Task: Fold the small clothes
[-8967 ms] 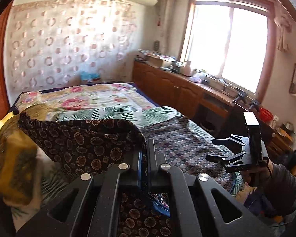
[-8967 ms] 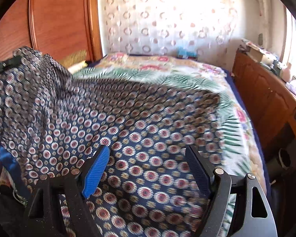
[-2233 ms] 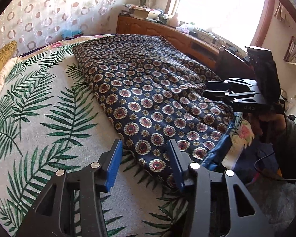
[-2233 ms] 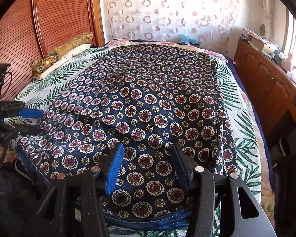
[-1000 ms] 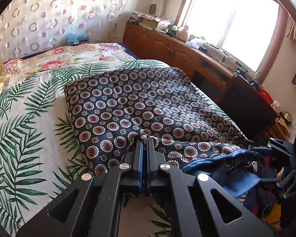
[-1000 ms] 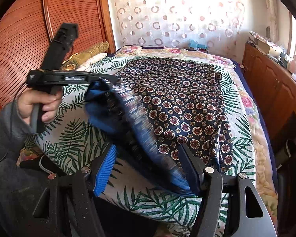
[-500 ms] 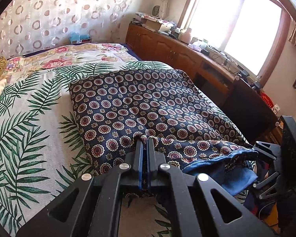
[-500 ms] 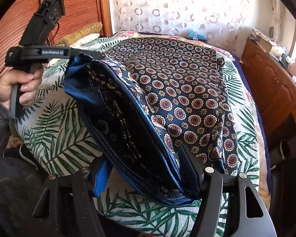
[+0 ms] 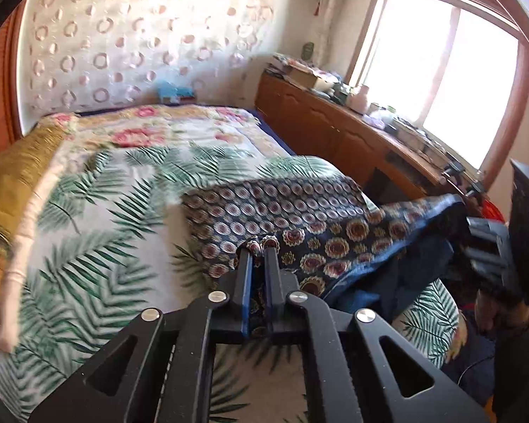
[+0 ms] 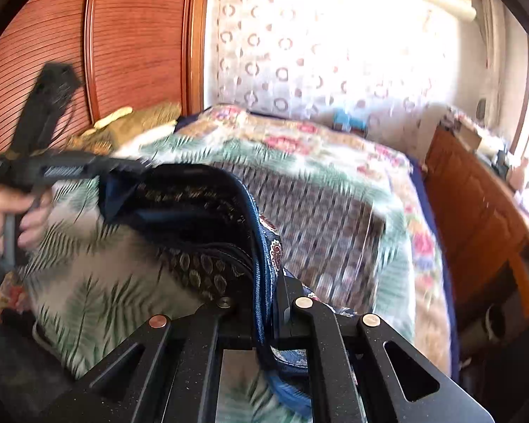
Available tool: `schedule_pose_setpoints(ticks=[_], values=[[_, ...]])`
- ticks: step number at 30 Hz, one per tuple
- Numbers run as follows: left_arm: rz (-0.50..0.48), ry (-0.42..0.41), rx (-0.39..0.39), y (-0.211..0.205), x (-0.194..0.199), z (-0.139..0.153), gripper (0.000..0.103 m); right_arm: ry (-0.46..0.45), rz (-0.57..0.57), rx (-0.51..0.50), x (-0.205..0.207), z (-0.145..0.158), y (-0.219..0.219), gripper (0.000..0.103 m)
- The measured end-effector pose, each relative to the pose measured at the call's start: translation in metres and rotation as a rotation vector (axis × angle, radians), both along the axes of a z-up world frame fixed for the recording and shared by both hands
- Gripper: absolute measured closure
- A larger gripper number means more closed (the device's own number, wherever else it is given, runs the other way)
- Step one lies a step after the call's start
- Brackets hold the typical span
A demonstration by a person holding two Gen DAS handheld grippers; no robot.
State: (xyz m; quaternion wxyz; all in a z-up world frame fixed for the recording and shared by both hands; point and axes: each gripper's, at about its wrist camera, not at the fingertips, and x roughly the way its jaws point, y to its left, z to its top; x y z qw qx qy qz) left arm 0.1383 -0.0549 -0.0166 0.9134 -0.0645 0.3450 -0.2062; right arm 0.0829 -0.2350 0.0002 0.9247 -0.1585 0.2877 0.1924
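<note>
A navy garment with round medallion print (image 9: 282,204) lies partly on the bed, its near edge lifted. My left gripper (image 9: 258,246) is shut on the garment's near hem. My right gripper (image 10: 268,282) is shut on another part of the same hem, where the blue lining (image 10: 261,246) runs between the jaws. The lifted edge hangs between the two grippers, with the inside of the garment (image 10: 180,204) showing. The right gripper also shows in the left wrist view (image 9: 493,243), and the left gripper in the right wrist view (image 10: 53,169). Both views are motion-blurred.
The bed has a palm-leaf sheet (image 9: 98,232) and a floral quilt (image 9: 151,130) at the far end. A gold pillow (image 9: 14,176) lies by the wooden headboard (image 10: 134,42). A wooden cabinet (image 9: 335,130) with clutter runs under the window on the right.
Both grippers have lifted the near hem higher and moved it forward over the bed. The right gripper, open around the hem half a second ago, is now shut on it.
</note>
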Motion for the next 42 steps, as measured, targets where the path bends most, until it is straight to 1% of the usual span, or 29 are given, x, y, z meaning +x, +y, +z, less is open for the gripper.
schedule_pose_setpoints(ticks=[1, 2, 3, 5, 8, 12, 13, 14, 15, 16, 18, 20, 22, 24, 25, 28, 30, 32, 33, 34, 37, 39, 42], values=[[0.01, -0.009, 0.006, 0.003, -0.001, 0.002, 0.087, -0.007, 0.001, -0.011, 0.011, 0.002, 0.003, 0.098], [0.029, -0.028, 0.014, 0.008, -0.003, 0.005, 0.073, -0.004, 0.0, -0.02, 0.022, 0.004, 0.006, 0.098], [0.044, -0.05, 0.014, 0.013, -0.005, 0.007, 0.063, 0.005, 0.002, -0.028, 0.032, 0.003, 0.01, 0.098], [0.058, -0.071, 0.002, 0.024, -0.006, 0.012, 0.062, 0.008, 0.009, -0.062, 0.052, -0.001, 0.019, 0.098], [0.068, -0.07, 0.018, 0.032, -0.001, 0.012, 0.062, 0.024, 0.0, -0.102, 0.082, -0.01, 0.032, 0.098], [0.055, -0.046, 0.037, 0.036, 0.01, 0.003, 0.062, 0.063, -0.021, -0.117, 0.115, -0.022, 0.046, 0.098], [0.052, -0.037, 0.041, 0.035, 0.012, 0.0, 0.06, 0.076, -0.041, -0.119, 0.126, -0.026, 0.046, 0.098], [0.053, -0.026, 0.045, 0.035, 0.015, -0.003, 0.044, 0.095, -0.058, -0.11, 0.135, -0.026, 0.049, 0.098], [0.052, -0.017, 0.04, 0.035, 0.017, -0.007, 0.026, 0.118, -0.082, -0.096, 0.148, -0.026, 0.049, 0.095], [0.05, -0.016, 0.032, 0.034, 0.018, -0.009, 0.022, 0.135, -0.117, -0.077, 0.156, -0.027, 0.047, 0.081], [0.044, -0.003, 0.034, 0.032, 0.02, -0.013, 0.021, 0.143, -0.185, -0.029, 0.165, -0.02, 0.043, 0.066], [0.045, -0.002, 0.053, 0.028, 0.021, -0.016, 0.021, 0.125, -0.202, 0.042, 0.166, -0.005, 0.039, 0.064], [0.041, 0.005, 0.063, 0.025, 0.023, -0.018, 0.021, 0.096, -0.209, 0.069, 0.16, 0.007, 0.036, 0.053], [0.039, 0.011, 0.071, 0.022, 0.026, -0.02, 0.021, 0.048, -0.234, 0.048, 0.15, 0.017, 0.032, 0.047], [0.038, 0.013, 0.075, 0.021, 0.027, -0.02, 0.021, 0.035, -0.244, 0.041, 0.146, 0.02, 0.032, 0.046], [0.043, 0.021, 0.091, 0.017, 0.037, -0.023, 0.021, 0.006, -0.28, 0.028, 0.133, 0.024, 0.024, 0.046], [0.045, 0.027, 0.102, 0.013, 0.044, -0.026, 0.021, 0.008, -0.293, 0.027, 0.125, 0.02, 0.017, 0.046], [0.045, 0.045, 0.119, 0.01, 0.054, -0.03, 0.021, 0.03, -0.268, 0.044, 0.114, 0.01, 0.015, 0.04], [0.041, 0.049, 0.12, 0.008, 0.058, -0.031, 0.021, 0.047, -0.255, 0.039, 0.109, 0.004, 0.013, 0.035], [0.038, 0.051, 0.122, 0.006, 0.062, -0.032, 0.021, 0.06, -0.246, 0.03, 0.109, 0.001, 0.011, 0.033], [0.038, 0.062, 0.148, 0.001, 0.076, -0.038, 0.021, 0.124, -0.235, 0.011, 0.105, -0.019, 0.0, 0.033], [0.034, 0.07, 0.163, -0.001, 0.086, -0.042, 0.021, 0.155, -0.254, 0.009, 0.106, -0.033, -0.011, 0.033], [0.037, 0.092, 0.178, -0.001, 0.103, -0.05, 0.021, 0.206, -0.283, 0.049, 0.114, -0.051, -0.026, 0.033]])
